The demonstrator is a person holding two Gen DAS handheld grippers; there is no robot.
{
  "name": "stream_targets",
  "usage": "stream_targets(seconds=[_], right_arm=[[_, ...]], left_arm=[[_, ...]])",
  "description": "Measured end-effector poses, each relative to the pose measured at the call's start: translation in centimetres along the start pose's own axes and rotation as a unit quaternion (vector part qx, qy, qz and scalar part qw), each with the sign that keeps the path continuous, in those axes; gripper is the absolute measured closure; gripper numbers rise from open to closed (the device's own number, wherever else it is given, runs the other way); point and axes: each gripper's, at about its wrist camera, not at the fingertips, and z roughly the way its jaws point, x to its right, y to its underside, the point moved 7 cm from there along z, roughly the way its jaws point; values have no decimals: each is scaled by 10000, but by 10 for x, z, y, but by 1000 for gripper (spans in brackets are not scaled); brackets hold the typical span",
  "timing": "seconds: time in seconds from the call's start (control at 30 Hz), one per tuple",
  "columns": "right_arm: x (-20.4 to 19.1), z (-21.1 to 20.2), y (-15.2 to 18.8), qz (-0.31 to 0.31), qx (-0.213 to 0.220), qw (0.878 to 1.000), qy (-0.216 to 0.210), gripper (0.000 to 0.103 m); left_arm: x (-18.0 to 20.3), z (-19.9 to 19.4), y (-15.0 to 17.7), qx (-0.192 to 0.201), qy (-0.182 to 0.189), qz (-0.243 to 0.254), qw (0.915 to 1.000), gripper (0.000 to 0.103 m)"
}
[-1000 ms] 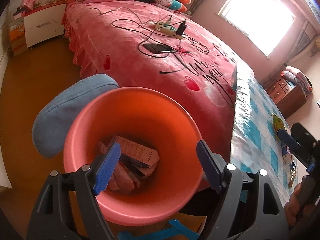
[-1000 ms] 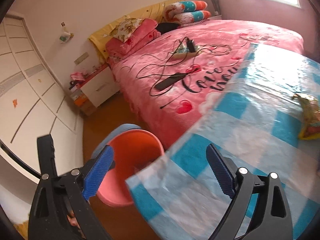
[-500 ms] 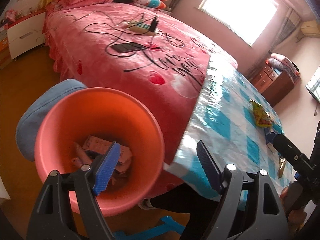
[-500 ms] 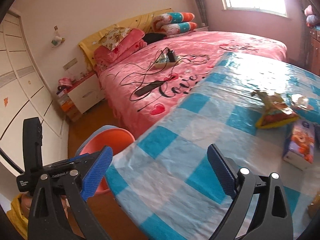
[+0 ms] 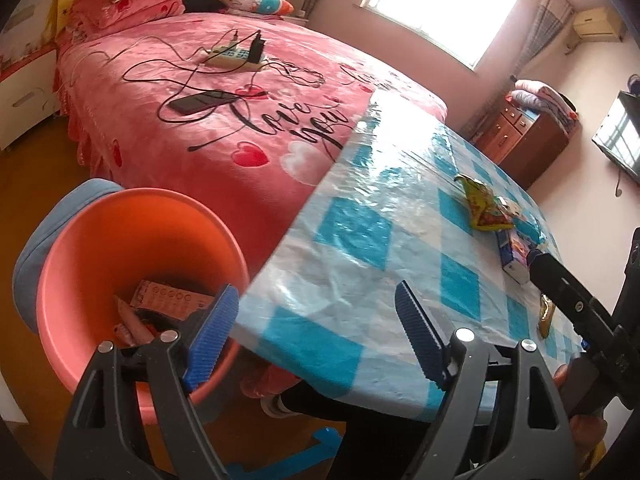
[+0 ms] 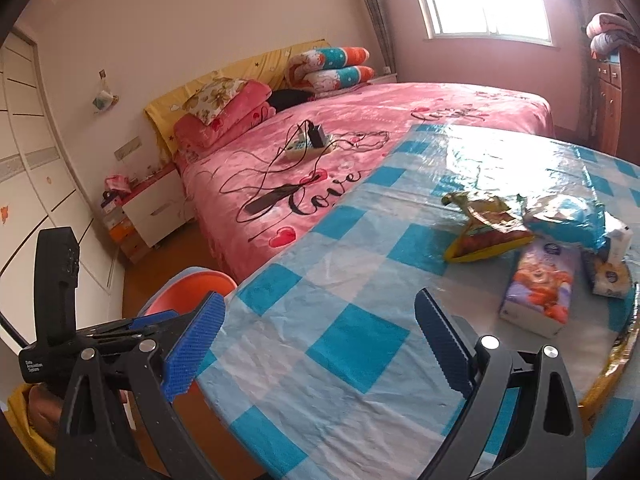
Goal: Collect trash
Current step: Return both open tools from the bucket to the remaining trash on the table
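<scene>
Some boxes already lie in the orange bin, but wrappers and packets (a small heap) remain on the desk, with both left tongs and right tongs released and empty.

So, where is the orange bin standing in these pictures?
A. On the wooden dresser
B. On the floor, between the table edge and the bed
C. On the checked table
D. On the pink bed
B: the orange bin stands on the floor below the edge of the checked table, beside the pink bed, with boxes inside it.
</scene>
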Motion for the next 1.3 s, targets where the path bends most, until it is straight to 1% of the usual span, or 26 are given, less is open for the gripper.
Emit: stream_targets(seconds=[0.57,0.87,1.07,1.3], right_arm=[[53,-27,-8,401,278,9986,180,8],[82,-36,-9,637,344,9969,293,8],[107,-45,-12,876,446,9945,375,8],[146,-59,-14,1293,559,9885,553,8]], left_arm=[[59,18,7,-213,115,508,9984,20],[87,29,10,-358,133,747,9965,20],[108,37,12,-461,175,937,9944,20],[132,44,12,-520,235,1150,9917,20]])
